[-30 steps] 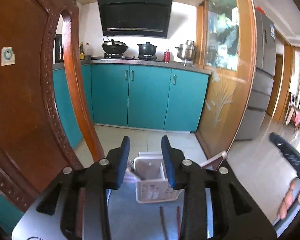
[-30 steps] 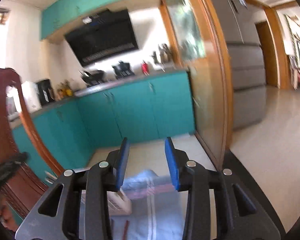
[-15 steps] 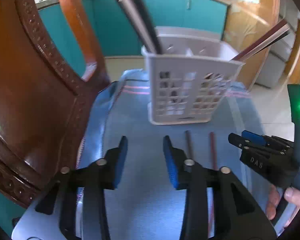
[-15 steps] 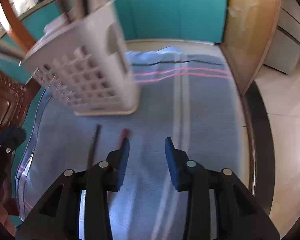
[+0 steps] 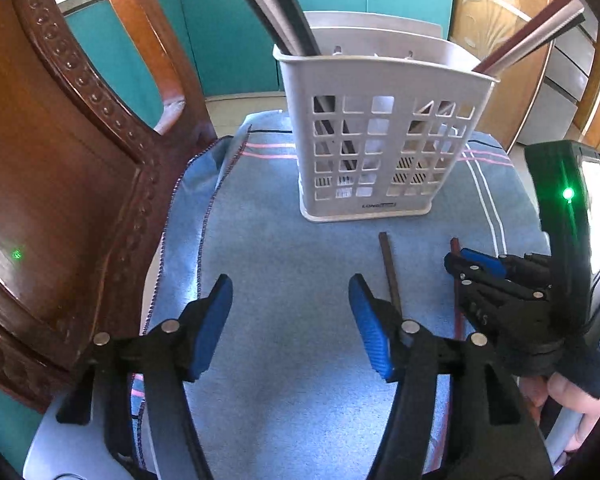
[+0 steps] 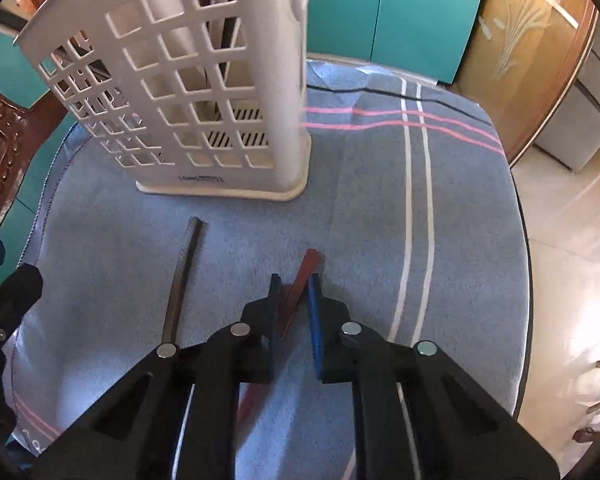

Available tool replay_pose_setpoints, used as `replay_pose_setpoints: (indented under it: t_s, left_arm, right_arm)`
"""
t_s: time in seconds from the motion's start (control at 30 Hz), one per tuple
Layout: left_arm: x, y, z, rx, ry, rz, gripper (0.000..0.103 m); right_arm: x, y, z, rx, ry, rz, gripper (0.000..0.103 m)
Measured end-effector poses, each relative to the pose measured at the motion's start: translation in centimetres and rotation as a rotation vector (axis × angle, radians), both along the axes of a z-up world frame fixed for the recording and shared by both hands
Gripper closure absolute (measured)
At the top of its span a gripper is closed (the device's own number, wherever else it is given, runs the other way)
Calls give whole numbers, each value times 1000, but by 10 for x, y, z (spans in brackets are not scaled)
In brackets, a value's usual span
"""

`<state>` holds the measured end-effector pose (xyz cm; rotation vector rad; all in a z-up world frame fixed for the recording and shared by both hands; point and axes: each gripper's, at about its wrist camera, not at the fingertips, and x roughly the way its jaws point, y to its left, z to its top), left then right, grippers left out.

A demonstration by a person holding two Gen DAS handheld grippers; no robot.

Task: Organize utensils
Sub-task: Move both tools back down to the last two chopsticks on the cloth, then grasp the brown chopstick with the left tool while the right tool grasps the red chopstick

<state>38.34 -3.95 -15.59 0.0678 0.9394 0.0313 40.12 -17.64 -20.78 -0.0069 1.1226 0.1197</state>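
Observation:
A white slotted utensil basket (image 5: 380,136) stands on a blue cloth (image 5: 283,248) and holds several long chopsticks. It also shows in the right wrist view (image 6: 203,80). Two chopsticks lie on the cloth in front of it: a dark one (image 6: 181,276) and a red-brown one (image 6: 300,284). My right gripper (image 6: 293,280) is closed around the red-brown chopstick, low on the cloth; it also shows in the left wrist view (image 5: 466,264). My left gripper (image 5: 289,300) is open and empty, just left of the dark chopstick (image 5: 390,272).
A carved wooden chair back (image 5: 59,152) stands close on the left. The cloth covers a small rounded table whose edge (image 6: 518,248) drops off at the right. Teal cabinets (image 6: 388,12) and a wooden panel (image 6: 516,60) lie beyond.
Both grippers have tilted down from the kitchen view and dropped to the cloth. The right gripper has narrowed around the red-brown chopstick. The left gripper has opened wider.

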Motion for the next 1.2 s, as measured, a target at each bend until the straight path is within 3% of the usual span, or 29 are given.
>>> replay_pose_setpoints:
  t_s: [0.23, 0.43, 0.6, 0.63, 0.7, 0.83, 0.97, 1.17, 1.2]
  left_arm:
    - [10, 2, -10, -52, 45, -17, 39]
    - [22, -13, -34, -118, 152, -69, 38]
    - [27, -37, -52, -76, 171, -115, 38]
    - [28, -42, -56, -59, 174, -127, 39]
    - [28, -47, -63, -49, 191, -151, 69]
    - [26, -47, -63, -33, 192, -174, 86]
    - [17, -31, -64, -17, 207, -161, 87]
    - [8, -7, -54, -85, 200, -171, 87]
    - [8, -5, -53, -92, 197, -165, 83]
  right_arm:
    - [-9, -44, 6, 83, 42, -86, 92]
    - [-3, -69, 11, 131, 48, -116, 88]
    - [-5, -81, 20, 147, 31, -130, 80]
    - [-5, -82, 22, 149, 28, -131, 78]
    - [-2, -92, 24, 155, 28, -130, 76]
    - [0, -96, 24, 151, 32, -130, 74]
    - [-5, -97, 25, 149, 36, -125, 74]
    - [-6, -91, 25, 161, 31, -113, 67]
    - [-5, -88, 24, 162, 33, -109, 67]
